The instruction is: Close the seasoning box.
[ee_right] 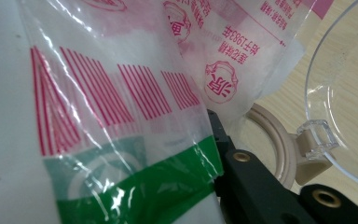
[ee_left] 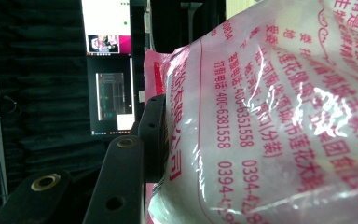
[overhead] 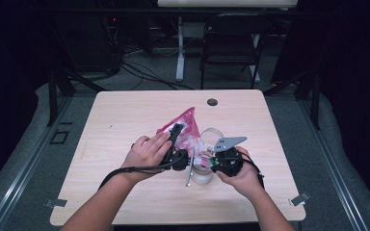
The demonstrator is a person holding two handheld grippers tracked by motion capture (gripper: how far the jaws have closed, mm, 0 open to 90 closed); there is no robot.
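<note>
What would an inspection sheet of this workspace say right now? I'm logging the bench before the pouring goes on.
Surface: light wooden table, bare around the work, a dark round grommet near its far edge.
Job's things: pink printed bag of white powder, held above a clear lidded container with its lid swung open.
Clutter: nothing seen.
Grippers: left gripper clamped on the bag's side; right gripper shut on the bag's lower end.
Cables: a black cable trails from the left gripper across the forearm; more lie on the floor behind.
Surroundings: dark folding chair and a white desk leg beyond the table; lit monitors in the left gripper view.
</note>
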